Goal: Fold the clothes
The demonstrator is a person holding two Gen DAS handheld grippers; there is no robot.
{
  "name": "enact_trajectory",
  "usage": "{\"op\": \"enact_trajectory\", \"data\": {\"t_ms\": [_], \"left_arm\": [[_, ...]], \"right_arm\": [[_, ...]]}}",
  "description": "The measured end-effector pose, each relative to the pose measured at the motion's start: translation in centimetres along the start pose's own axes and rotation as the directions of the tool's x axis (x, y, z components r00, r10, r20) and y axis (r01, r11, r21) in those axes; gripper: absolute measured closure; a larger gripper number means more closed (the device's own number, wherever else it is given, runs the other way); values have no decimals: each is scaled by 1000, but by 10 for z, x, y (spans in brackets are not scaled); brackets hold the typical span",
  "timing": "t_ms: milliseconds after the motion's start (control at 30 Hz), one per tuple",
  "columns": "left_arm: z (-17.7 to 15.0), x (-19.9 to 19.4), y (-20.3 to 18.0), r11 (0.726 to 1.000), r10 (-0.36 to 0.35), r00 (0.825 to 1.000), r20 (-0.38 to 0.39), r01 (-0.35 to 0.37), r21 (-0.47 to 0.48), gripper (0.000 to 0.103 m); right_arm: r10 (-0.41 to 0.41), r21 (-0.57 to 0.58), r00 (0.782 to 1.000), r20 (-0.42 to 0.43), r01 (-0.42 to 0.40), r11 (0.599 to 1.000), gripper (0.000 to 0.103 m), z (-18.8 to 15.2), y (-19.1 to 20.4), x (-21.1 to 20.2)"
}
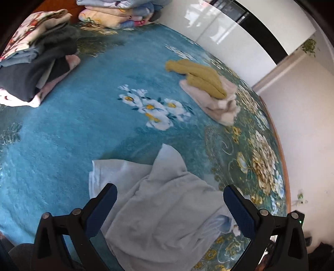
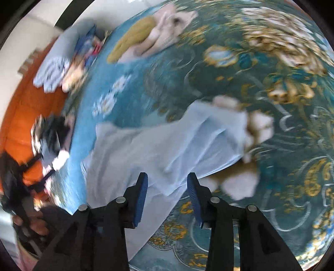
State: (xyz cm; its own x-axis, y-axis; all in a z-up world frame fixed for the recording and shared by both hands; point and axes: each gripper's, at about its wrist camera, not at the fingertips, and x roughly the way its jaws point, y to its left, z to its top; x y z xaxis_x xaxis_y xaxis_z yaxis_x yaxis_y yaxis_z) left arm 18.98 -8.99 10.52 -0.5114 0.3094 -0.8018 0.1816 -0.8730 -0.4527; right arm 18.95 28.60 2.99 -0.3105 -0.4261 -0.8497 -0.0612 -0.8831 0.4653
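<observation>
Both my left gripper and right gripper hang released above the crumpled pale-blue cotton garment; I should pinch opposite edges, then flatten.

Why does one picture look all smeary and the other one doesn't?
Right wrist view: motion blur smears the blanket flowers and the pale blue garment. Left wrist view: mostly sharp, though the fisheye lens bends the bed's edge and glare streaks the white wall.

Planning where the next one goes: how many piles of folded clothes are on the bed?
3: a dark pile at far left, a floral pile at the headboard, a pink-and-mustard pile at right. Others may be out of frame.
</observation>
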Motion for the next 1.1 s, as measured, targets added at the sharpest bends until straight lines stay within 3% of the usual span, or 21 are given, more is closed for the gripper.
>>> {"op": "enact_trajectory", "data": {"t_ms": [167,200,233,267,333,400,533,633,767,900,1000,1067,1100], "left_arm": [[0,7,16,999,25,999,-21,-25,-45,0],[1,6,18,998,26,1000,-17,-27,-48,0],[1,5,20,998,27,1000,-12,-28,-51,0],[2,4,22,998,29,1000,-7,-29,-54,0],[2,2,23,998,50,999,8,-50,-32,0],[2,3,17,998,68,998,10,-69,16,0],[-8,12,-10,978,80,997,-20,-74,194,0],[-22,27,-38,934,118,991,-61,-90,347,0],[-45,57,-71,853,189,975,-113,-106,511,0],[-68,86,-98,757,267,952,-151,-110,644,0],[-88,108,-111,662,351,924,-151,-131,738,0],[-95,122,-113,622,410,902,-137,-167,765,0],[-92,125,-111,629,419,898,-136,-180,756,0]], "right_arm": [[-137,-136,990,-17,133,982,62,-4,32,28],[-172,-156,985,-13,168,973,66,-3,37,33],[-192,-154,981,-9,188,970,76,0,38,34],[-194,-151,981,-4,191,970,98,3,38,34],[-180,-144,984,11,180,973,98,15,41,31],[-125,-99,989,78,132,986,98,36,44,11],[-50,-11,978,203,54,998,98,84,49,-26],[-66,0,967,245,68,998,98,114,57,-37],[-61,65,978,200,49,997,97,136,51,-23],[-27,150,986,167,1,989,97,142,38,-9],[-16,201,988,156,-16,979,97,143,30,-3],[-23,199,989,149,-7,980,97,144,28,-1],[-26,197,989,146,-3,980,97,144,28,0]]}}
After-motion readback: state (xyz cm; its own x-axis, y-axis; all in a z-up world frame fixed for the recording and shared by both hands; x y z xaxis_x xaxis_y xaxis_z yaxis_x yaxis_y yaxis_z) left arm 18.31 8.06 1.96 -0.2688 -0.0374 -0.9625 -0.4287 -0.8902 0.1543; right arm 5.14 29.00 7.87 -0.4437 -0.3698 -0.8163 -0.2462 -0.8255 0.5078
